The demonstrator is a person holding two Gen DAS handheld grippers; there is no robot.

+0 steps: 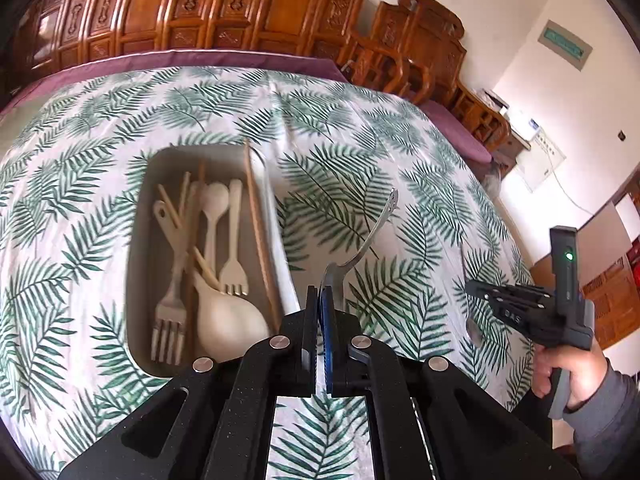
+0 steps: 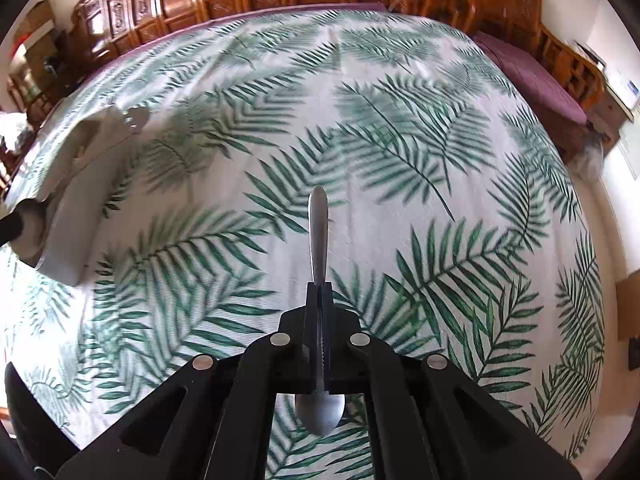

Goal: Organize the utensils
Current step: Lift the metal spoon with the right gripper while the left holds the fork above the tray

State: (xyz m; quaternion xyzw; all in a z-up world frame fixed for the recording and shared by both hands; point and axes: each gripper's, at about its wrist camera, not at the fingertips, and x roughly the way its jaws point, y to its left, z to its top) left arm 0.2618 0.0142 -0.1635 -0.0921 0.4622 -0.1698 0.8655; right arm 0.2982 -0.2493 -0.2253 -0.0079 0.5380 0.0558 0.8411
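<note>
Leafy green cloth (image 1: 360, 152) covers the surface. From the left wrist, the left gripper (image 1: 319, 304) is clamped on a metal utensil (image 1: 372, 232) beside the tray (image 1: 140, 280) of pale forks and spoons. From the right wrist, the right gripper (image 2: 319, 300) is clamped on a metal spoon (image 2: 319, 232) above the cloth.

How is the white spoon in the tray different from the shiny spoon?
The white spoon is pale and matte; the metal spoon is shiny grey. The white spoon lies in the tray among forks; the metal spoon is clamped in the right tool above the cloth. Both have rounded bowls.
</note>
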